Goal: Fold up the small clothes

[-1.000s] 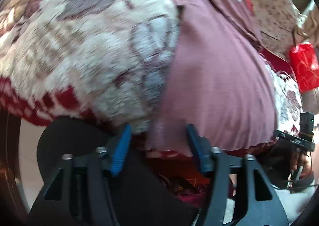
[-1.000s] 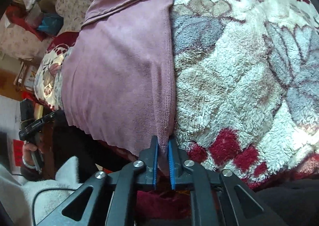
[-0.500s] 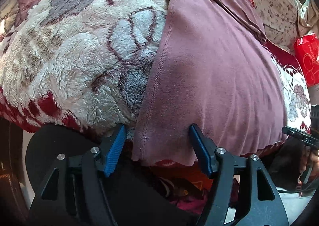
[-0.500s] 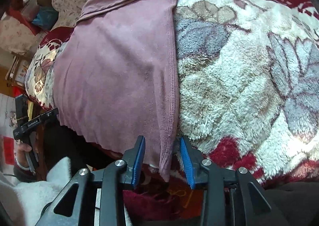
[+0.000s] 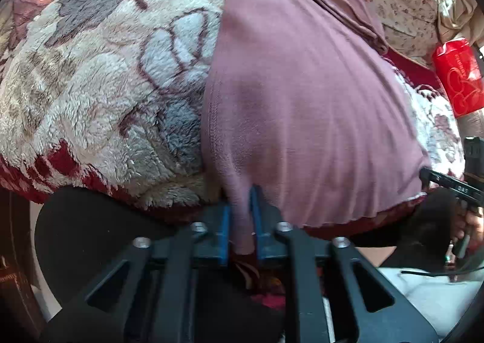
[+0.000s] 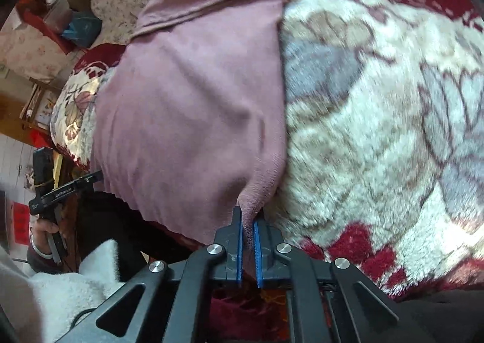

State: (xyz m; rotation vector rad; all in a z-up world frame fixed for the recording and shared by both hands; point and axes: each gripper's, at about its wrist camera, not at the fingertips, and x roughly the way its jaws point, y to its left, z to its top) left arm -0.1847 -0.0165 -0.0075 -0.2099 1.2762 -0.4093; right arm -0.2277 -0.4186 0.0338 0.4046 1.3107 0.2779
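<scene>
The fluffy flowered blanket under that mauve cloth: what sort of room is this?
Probably a lived-in home bedroom or sitting room: a plush cream-and-red floral blanket covers a soft surface, a floral-print cushion lies behind, and household clutter is piled alongside.

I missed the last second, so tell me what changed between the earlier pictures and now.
The left gripper slid over the near hem and has just been closing; it now pinches the mauve garment. The right gripper let its corner go, then closed on it again. The garment stayed spread on the floral blanket.
</scene>
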